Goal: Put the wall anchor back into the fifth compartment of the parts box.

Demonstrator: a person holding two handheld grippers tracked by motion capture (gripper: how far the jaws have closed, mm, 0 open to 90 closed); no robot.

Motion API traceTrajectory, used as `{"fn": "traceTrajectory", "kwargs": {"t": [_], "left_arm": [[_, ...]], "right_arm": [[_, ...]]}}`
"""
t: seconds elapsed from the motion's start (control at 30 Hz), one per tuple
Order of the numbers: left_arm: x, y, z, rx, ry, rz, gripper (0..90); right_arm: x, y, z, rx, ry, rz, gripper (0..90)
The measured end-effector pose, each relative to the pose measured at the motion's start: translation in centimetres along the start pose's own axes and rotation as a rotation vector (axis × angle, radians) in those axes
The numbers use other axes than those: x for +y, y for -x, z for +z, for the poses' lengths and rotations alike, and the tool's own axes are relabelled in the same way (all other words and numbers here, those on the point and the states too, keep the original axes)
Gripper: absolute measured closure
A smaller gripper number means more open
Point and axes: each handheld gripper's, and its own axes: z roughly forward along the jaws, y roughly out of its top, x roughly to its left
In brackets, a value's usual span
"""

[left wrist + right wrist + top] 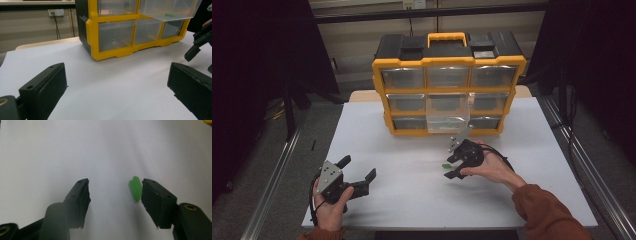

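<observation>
Here the small green piece lies on the white surface between the right gripper's half-open jaws, against one; left gripper jaws wide, empty; no writing legible

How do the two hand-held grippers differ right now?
The left gripper has its fingers spread wide with only bare table between them; the right gripper has its fingers narrower, around a small green piece, which lies against one finger. The left points toward the yellow cabinet; the right tilts down at the table. Both are black.
</observation>
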Motion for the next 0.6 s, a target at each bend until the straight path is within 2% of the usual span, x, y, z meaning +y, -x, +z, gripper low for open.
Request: {"fn": "traceTrajectory", "kwargs": {"t": [0.1,0.27,0.33,0.37,0.4,0.43,0.53,0.57,0.6], "left_arm": [[0.0,0.0,0.0,-0.006,0.005,-0.005,2.4],[0.0,0.0,0.0,-0.006,0.001,0.0,2.4],[0.0,0.0,0.0,-0.004,0.005,-0.005,2.4],[0.0,0.0,0.0,0.004,0.002,-0.004,2.4],[0.0,0.0,-0.1,0.005,-0.005,0.003,2.4],[0.0,-0.1,-0.1,0.002,-0.004,0.01,2.4],[0.0,-0.1,-0.1,-0.002,-0.003,0.006,2.4],[0.0,-0.1,-0.1,0.005,-0.006,0.007,2.4],[0.0,-0.1,-0.1,0.005,-0.006,0.007,2.4]], "right_arm": [[0.3,0.2,0.5,-0.003,-0.019,-0.027,43.0],[0.6,0.6,1.0,0.013,-0.04,-0.022,47.3],[0.6,0.7,1.1,0.012,-0.04,-0.037,47.6],[0.5,0.7,1.3,0.009,-0.056,-0.019,48.7],[0.4,0.7,1.4,0.009,-0.054,-0.022,49.0],[0.4,0.9,1.5,0.01,-0.048,-0.046,49.7],[0.4,1.0,1.6,0.014,-0.055,-0.041,49.8],[0.4,0.9,1.7,0.013,-0.059,-0.013,49.6],[0.4,1.0,1.9,0.012,-0.052,-0.029,49.6]]}}
